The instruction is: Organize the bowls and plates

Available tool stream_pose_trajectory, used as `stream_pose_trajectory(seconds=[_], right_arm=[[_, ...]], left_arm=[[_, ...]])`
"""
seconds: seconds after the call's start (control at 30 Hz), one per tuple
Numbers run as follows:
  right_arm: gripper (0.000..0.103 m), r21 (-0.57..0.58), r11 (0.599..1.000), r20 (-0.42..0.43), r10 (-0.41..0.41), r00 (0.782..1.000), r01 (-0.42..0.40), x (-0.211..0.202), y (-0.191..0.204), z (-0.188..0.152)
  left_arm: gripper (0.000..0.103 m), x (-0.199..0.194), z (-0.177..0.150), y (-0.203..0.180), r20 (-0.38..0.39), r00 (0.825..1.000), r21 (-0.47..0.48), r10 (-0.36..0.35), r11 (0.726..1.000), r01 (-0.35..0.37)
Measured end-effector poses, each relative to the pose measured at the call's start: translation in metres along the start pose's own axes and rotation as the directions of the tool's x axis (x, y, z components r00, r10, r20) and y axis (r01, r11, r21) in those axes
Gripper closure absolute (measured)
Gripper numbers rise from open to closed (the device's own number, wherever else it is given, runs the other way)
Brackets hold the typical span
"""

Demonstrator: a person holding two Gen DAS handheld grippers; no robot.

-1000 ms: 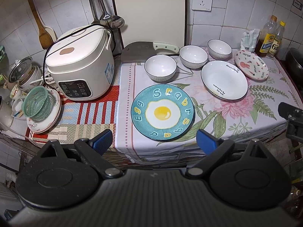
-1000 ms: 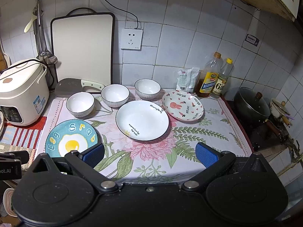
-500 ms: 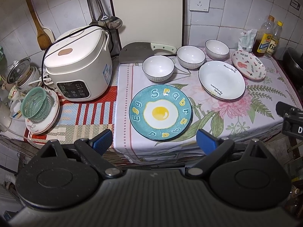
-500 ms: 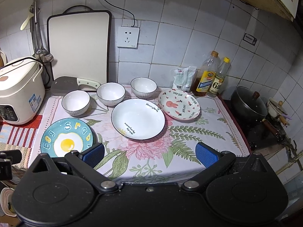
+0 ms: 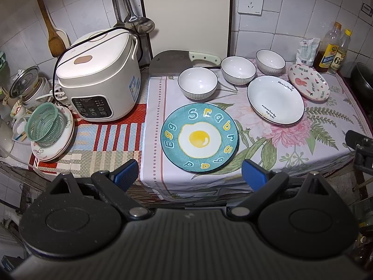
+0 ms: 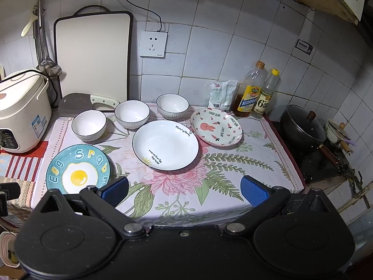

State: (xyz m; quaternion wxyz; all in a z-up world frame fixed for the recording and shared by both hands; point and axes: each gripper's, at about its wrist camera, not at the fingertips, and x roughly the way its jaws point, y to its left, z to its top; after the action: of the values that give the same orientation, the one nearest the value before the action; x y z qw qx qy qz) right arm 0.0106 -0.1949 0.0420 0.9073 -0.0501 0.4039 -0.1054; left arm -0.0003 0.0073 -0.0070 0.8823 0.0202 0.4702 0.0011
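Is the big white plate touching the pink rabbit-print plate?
Apart. Right wrist view shows tablecloth between the big white plate and rabbit-print plate.

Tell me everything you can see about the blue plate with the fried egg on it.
The blue egg plate is round, shallow and looks like glazed ceramic, teal with a fried egg painted at its centre and raised letters around the rim, including "Egg". It lies flat and empty near the front left of the floral cloth, apart from the other dishes. Nothing touches it except the cloth beneath.
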Motion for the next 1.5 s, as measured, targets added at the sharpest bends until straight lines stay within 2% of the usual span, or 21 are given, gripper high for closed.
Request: stream_pose_trajectory(seconds=[0.43,0.7,0.83,0.93,1.07,1.13,1.2,1.37,1.5], right_arm=[[0.0,0.001,0.999,-0.006,0.034,0.999,-0.034,0.001,-0.003,-0.002],[0.0,-0.008,0.996,0.024,0.088,0.996,-0.088,-0.001,-0.012,0.007],[0.0,-0.013,0.991,0.036,0.131,0.991,-0.13,0.002,-0.019,0.01],[0.0,-0.033,0.984,0.074,0.177,0.981,-0.175,0.006,-0.025,0.011],[0.002,-0.047,0.97,0.155,0.244,0.957,-0.24,0.021,-0.04,0.013],[0.01,-0.057,0.966,0.156,0.259,0.953,-0.253,0.034,-0.048,0.02],[0.01,-0.06,0.963,0.135,0.269,0.954,-0.264,0.049,-0.056,0.028],[0.01,-0.092,0.938,0.143,0.344,0.928,-0.334,0.086,-0.076,0.04],[0.01,-0.137,0.922,0.225,0.385,0.895,-0.363,0.118,-0.085,0.037]], left_arm=[[0.007,-0.012,0.003,0.001,0.03,0.999,0.015,0.009,1.0,-0.01],[0.007,-0.018,0.012,-0.006,0.025,1.0,0.053,-0.016,0.998,0.015],[0.007,-0.017,0.021,-0.011,0.021,0.999,0.032,-0.05,0.998,0.049],[0.007,-0.011,0.028,-0.017,0.018,0.998,0.022,-0.055,0.998,0.055],[0.01,0.001,0.037,-0.029,0.034,0.999,0.025,-0.041,0.999,0.04],[0.01,0.008,0.045,-0.038,0.055,0.998,0.022,-0.039,0.999,0.038],[0.01,0.017,0.052,-0.046,0.078,0.994,0.022,-0.074,0.997,0.072],[0.01,0.05,0.069,-0.069,0.063,0.991,0.014,-0.12,0.993,0.119],[0.01,0.079,0.077,-0.084,0.1,0.987,-0.019,-0.125,0.992,0.127]])
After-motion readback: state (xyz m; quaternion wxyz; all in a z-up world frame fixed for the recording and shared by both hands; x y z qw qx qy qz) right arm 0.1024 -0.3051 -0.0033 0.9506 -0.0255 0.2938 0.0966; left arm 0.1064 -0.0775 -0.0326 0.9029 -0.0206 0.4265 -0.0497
